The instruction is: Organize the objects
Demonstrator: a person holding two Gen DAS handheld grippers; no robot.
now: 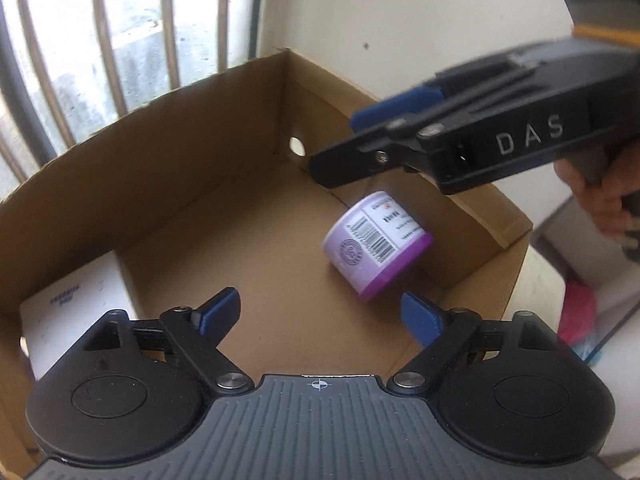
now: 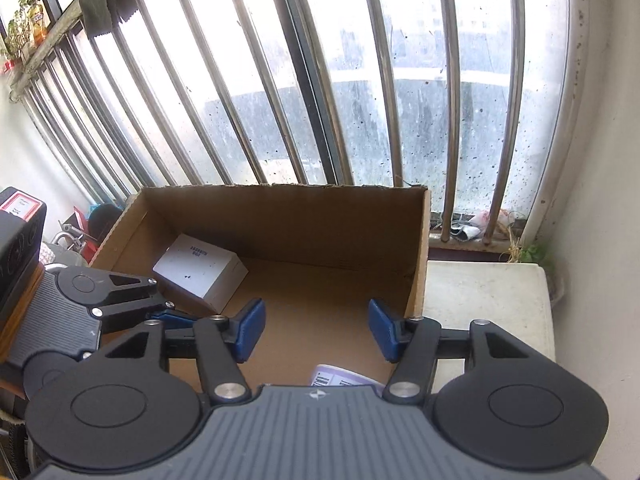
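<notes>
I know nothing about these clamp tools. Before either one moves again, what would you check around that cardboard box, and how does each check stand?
1. Left gripper jaws apart, nothing between: ok.
2. Right gripper jaws apart, nothing between: ok.
3. Purple-and-white labelled jar inside the brown cardboard box: ok.
4. Jar at rest: cannot tell; it looks tilted and blurred.
5. White rectangular carton lying in the box corner: ok.
6. Right gripper clear of the jar: ok.

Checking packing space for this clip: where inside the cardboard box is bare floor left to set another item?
The cardboard box floor is bare across the middle, between the white box in one corner and the purple jar lying near the opposite wall. It is crowded just above the jar, where the right gripper hangs, jaws open, and at the left gripper, also open.
</notes>
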